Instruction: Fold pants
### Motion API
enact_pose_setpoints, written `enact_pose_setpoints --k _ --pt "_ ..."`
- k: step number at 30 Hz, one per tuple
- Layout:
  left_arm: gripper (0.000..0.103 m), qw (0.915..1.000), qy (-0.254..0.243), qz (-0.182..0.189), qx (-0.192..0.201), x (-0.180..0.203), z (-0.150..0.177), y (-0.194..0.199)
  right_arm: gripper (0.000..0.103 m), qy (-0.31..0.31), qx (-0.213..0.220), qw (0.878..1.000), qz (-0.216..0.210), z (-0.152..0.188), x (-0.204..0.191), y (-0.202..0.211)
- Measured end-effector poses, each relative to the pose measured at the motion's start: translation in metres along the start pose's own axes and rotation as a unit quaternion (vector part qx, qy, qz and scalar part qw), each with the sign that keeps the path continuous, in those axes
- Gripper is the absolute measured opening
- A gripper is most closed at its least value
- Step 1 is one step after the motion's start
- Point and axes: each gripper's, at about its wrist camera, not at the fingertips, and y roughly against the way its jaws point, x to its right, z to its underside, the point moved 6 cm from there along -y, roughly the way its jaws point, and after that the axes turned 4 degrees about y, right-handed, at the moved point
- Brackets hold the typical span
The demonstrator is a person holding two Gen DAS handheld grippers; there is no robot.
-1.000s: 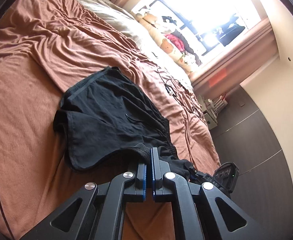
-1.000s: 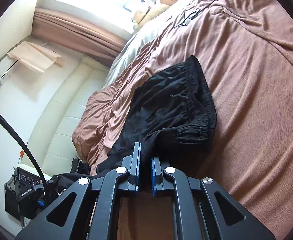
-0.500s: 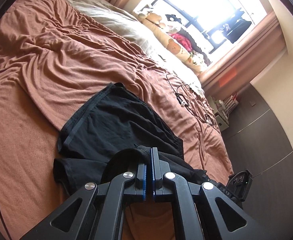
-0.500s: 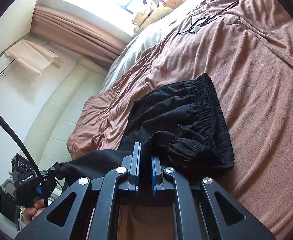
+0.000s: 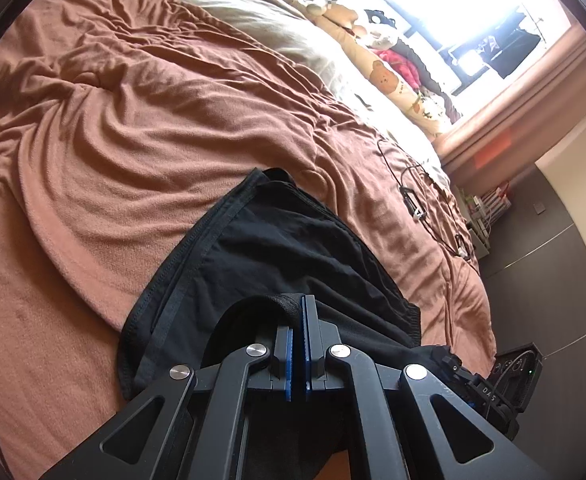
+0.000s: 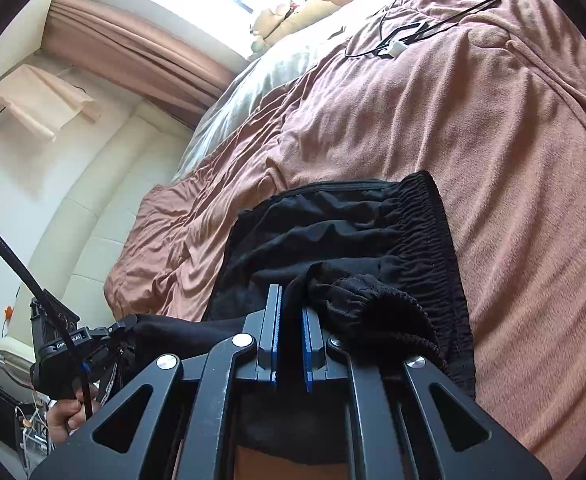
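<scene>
**Pants drawn over into a fold on the bed**

While both tools kept their grip, the near edge of the pants had been carried further over the garment than a second before, so the fold looked well under way, though not yet laid down.

From the left wrist, the left tool (image 5: 297,344) sat with its blue pads nearly together, pinching a raised loop of black cloth. Beyond it the pants (image 5: 293,256) lay on the bed (image 5: 133,128), hem band to the left, more bunched than a second earlier, when they spread wider and flatter. That tool pointed steeply down toward the cloth. At lower right the other tool's body showed, also against the black fabric.

From the right wrist, the right tool (image 6: 291,340) was likewise clamped, a narrow gap between its pads filled by a fold of the pants (image 6: 333,236). The gathered waistband ran down the right side, and a lifted lump of cloth hung just right of the pads. This tool aimed more shallowly across the bed. At lower left a hand (image 6: 67,416) held the other tool, which was trailing black cloth.
</scene>
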Motion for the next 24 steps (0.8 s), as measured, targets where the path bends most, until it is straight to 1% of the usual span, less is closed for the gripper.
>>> enact_pose_setpoints --k 6,11,14,18,21,22,23,24 --pt "0.003 0.9997 0.001 -0.019 -0.013 -0.009 -0.027 -0.033 0.006 0.013 -0.008 1.0 0.02 -0.015 -0.003 -0.023" --pt "0.003 0.9985 -0.012 -0.047 -0.024 -0.014 -0.049 -0.061 0.006 0.026 -0.011 0.999 0.038 -0.028 -0.005 -0.042" --pt "0.003 0.9982 -0.013 -0.052 -0.027 -0.017 -0.061 -0.076 0.006 0.029 -0.011 0.998 0.048 -0.033 -0.007 -0.052" --pt "0.004 0.9983 -0.015 -0.05 -0.026 -0.017 -0.076 -0.094 0.006 0.027 -0.013 0.998 0.063 -0.034 -0.003 -0.057" --pt "0.007 0.9961 -0.019 -0.075 -0.042 -0.017 -0.081 -0.106 0.016 0.021 -0.027 0.998 0.052 -0.037 -0.004 -0.052" --pt "0.008 0.9955 -0.02 -0.079 -0.048 -0.018 -0.082 -0.107 0.025 0.021 -0.027 0.998 0.051 -0.039 -0.005 -0.048" --pt "0.014 0.995 -0.021 -0.083 -0.052 -0.018 -0.084 -0.108 0.033 0.022 -0.022 0.998 0.053 -0.043 -0.006 -0.042" --pt "0.018 0.9947 -0.024 -0.084 -0.053 -0.017 -0.085 -0.107 0.048 0.024 -0.012 0.998 0.053 -0.046 -0.008 -0.035"
